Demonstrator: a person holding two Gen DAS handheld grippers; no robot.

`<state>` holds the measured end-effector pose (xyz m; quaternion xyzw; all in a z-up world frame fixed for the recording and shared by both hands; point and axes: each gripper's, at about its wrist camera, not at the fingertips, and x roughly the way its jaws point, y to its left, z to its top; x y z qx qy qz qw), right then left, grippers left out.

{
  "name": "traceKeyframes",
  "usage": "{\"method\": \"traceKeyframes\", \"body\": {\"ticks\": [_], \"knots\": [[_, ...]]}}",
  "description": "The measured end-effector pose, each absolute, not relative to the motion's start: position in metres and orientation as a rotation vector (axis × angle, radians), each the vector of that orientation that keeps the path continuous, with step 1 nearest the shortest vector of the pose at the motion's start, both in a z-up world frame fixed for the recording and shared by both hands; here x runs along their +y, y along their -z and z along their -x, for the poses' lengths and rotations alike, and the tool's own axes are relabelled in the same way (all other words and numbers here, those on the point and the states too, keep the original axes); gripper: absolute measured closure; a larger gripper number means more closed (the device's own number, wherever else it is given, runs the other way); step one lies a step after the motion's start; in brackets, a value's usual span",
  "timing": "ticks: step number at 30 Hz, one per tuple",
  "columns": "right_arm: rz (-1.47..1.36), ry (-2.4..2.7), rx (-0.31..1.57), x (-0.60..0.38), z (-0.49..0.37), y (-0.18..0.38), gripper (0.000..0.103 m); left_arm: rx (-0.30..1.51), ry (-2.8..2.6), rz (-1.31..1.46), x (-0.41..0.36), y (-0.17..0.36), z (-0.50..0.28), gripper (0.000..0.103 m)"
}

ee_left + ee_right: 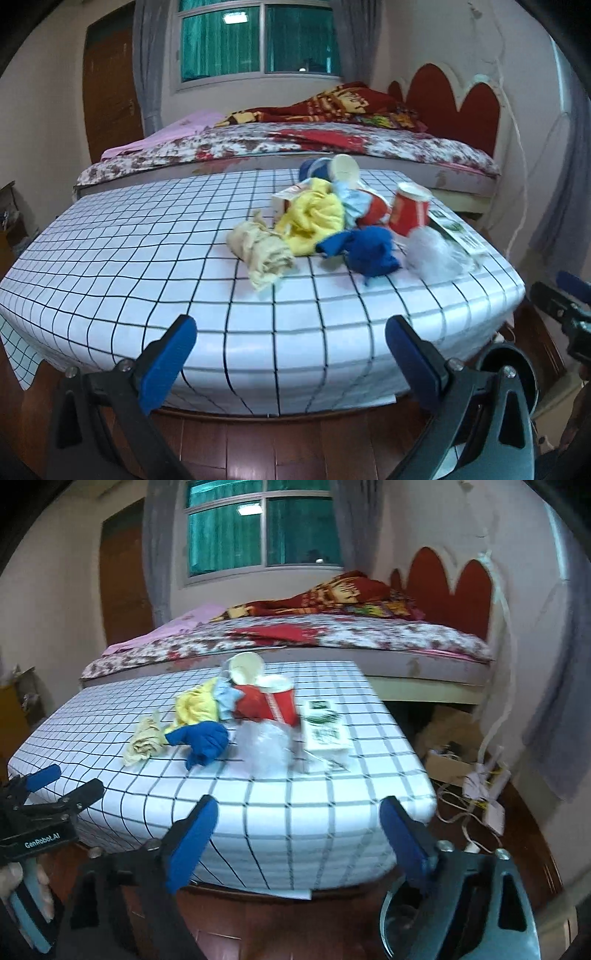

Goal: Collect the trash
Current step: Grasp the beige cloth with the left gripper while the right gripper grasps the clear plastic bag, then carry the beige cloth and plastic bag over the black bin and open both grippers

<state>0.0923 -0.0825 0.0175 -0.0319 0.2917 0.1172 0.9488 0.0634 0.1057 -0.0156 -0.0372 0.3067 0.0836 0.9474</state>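
A pile of trash lies on a table with a white grid cloth [147, 258]. It holds a beige crumpled wad [260, 251], a yellow wad [310, 218], a blue wad [364, 251], a clear plastic bag [432, 251], a red paper cup [408, 210] and a leaflet [458, 229]. My left gripper [290, 354] is open and empty, in front of the table's near edge. My right gripper [299, 834] is open and empty, also short of the near edge [295, 819]. The blue wad [203, 742], plastic bag [266, 749] and red cup [273, 705] show in the right wrist view.
A bed [295, 147] with a flowered sheet stands behind the table. A round metal-rimmed bin [513, 373] sits low at the right. Cardboard and cables [476, 779] lie on the wooden floor right of the table. A wooden door [110, 92] is at the far left.
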Motion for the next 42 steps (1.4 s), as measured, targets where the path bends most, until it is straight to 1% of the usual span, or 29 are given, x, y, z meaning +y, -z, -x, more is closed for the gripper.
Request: {"method": "traceKeyframes", "body": {"ticks": [5, 7, 9, 12, 16, 19, 20, 21, 22, 23, 24, 25, 26, 27, 34, 42], "knots": [[0.090, -0.285, 0.622, -0.053, -0.136, -0.004, 0.021, 0.641, -0.179, 0.102, 0.121, 0.025, -0.097, 0.001], [0.104, -0.290, 0.640, -0.044, -0.152, 0.003, 0.025, 0.647, -0.180, 0.106, 0.127, 0.029, -0.112, 0.003], [0.111, -0.296, 0.659, -0.038, -0.167, 0.011, 0.028, 0.653, -0.179, 0.116, 0.133, 0.032, -0.126, 0.008], [0.129, -0.299, 0.685, -0.030, -0.186, 0.022, 0.032, 0.664, -0.187, 0.120, 0.140, 0.038, -0.145, 0.012], [0.153, -0.297, 0.716, -0.021, -0.209, 0.035, 0.034, 0.694, -0.174, 0.165, 0.152, 0.046, -0.166, 0.019], [0.148, -0.303, 0.737, -0.019, -0.220, 0.040, 0.039, 0.716, -0.171, 0.166, 0.154, 0.052, -0.174, 0.024], [0.146, -0.305, 0.745, -0.018, -0.224, 0.043, 0.043, 0.724, -0.165, 0.170, 0.154, 0.054, -0.176, 0.028], [0.141, -0.307, 0.754, -0.018, -0.226, 0.045, 0.049, 0.732, -0.160, 0.171, 0.156, 0.056, -0.177, 0.034], [0.133, -0.312, 0.758, -0.017, -0.228, 0.046, 0.052, 0.741, -0.157, 0.173, 0.157, 0.058, -0.178, 0.037], [0.126, -0.316, 0.760, -0.018, -0.229, 0.047, 0.058, 0.746, -0.148, 0.182, 0.160, 0.059, -0.177, 0.044], [0.125, -0.317, 0.759, -0.017, -0.228, 0.048, 0.063, 0.747, -0.140, 0.191, 0.161, 0.060, -0.176, 0.054], [0.123, -0.320, 0.755, -0.017, -0.228, 0.048, 0.068, 0.744, -0.132, 0.193, 0.163, 0.060, -0.175, 0.059], [0.117, -0.323, 0.750, -0.017, -0.227, 0.048, 0.073, 0.739, -0.127, 0.193, 0.164, 0.060, -0.173, 0.067], [0.112, -0.327, 0.745, -0.018, -0.225, 0.047, 0.075, 0.731, -0.124, 0.193, 0.165, 0.058, -0.169, 0.073], [0.087, -0.338, 0.677, -0.027, -0.204, 0.028, 0.077, 0.669, -0.104, 0.175, 0.166, 0.039, -0.149, 0.078], [0.055, -0.302, 0.613, -0.059, -0.168, 0.001, 0.077, 0.586, -0.026, 0.128, 0.135, 0.004, -0.119, 0.079]]}}
